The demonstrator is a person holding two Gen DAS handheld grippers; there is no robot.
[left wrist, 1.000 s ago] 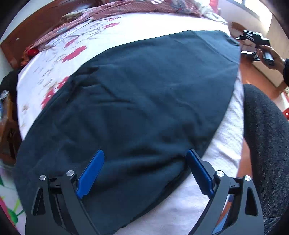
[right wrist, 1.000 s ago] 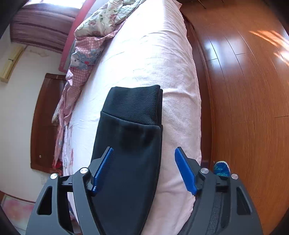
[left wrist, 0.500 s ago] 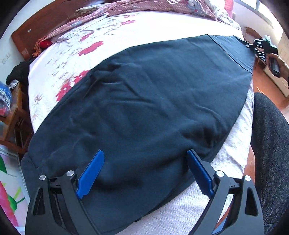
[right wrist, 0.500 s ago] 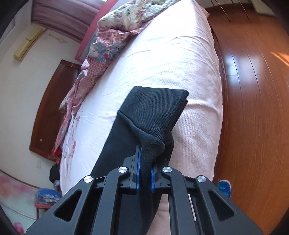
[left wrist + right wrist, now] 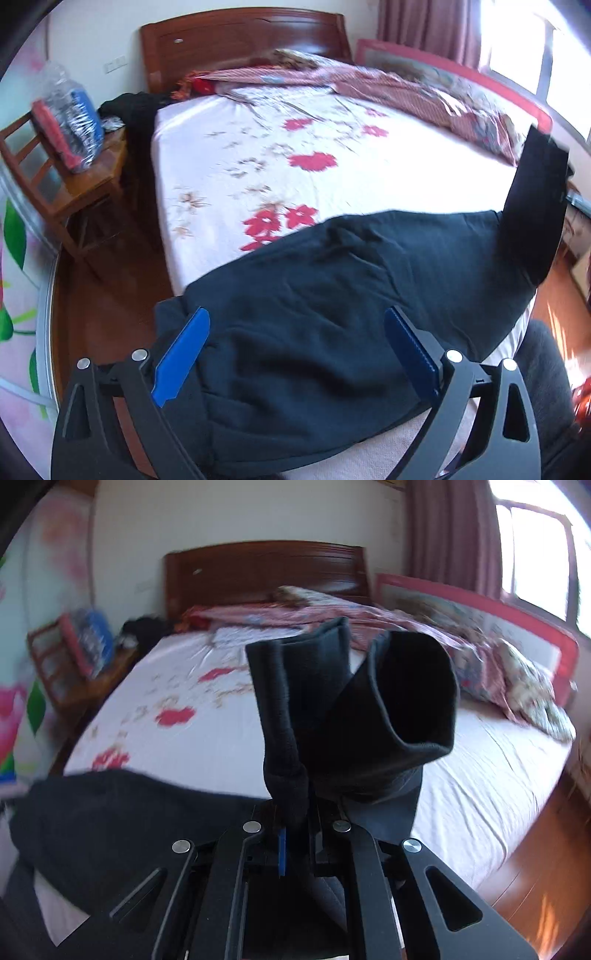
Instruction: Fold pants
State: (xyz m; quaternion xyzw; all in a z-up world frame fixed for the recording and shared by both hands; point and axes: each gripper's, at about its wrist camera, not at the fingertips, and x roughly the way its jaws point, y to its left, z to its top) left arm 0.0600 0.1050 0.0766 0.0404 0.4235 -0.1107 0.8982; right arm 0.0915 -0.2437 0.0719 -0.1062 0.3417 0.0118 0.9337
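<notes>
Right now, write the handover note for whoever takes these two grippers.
Right gripper: shut on the cuffs of the pants, lifted off the bed.
Left gripper: open, above the waist end, gripping nothing.
Pants: dark, laid lengthwise along the near edge of the bed, the legs already stacked.
Done: cuffs gripped and raised.
Left: carry the cuffs over to the waist, lay them down, smooth the fold.

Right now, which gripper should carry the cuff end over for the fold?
Right. The right gripper is shut on the cuff end of the pants, already lifted off the bed. The left gripper is open above the waist end, holding nothing.
</notes>
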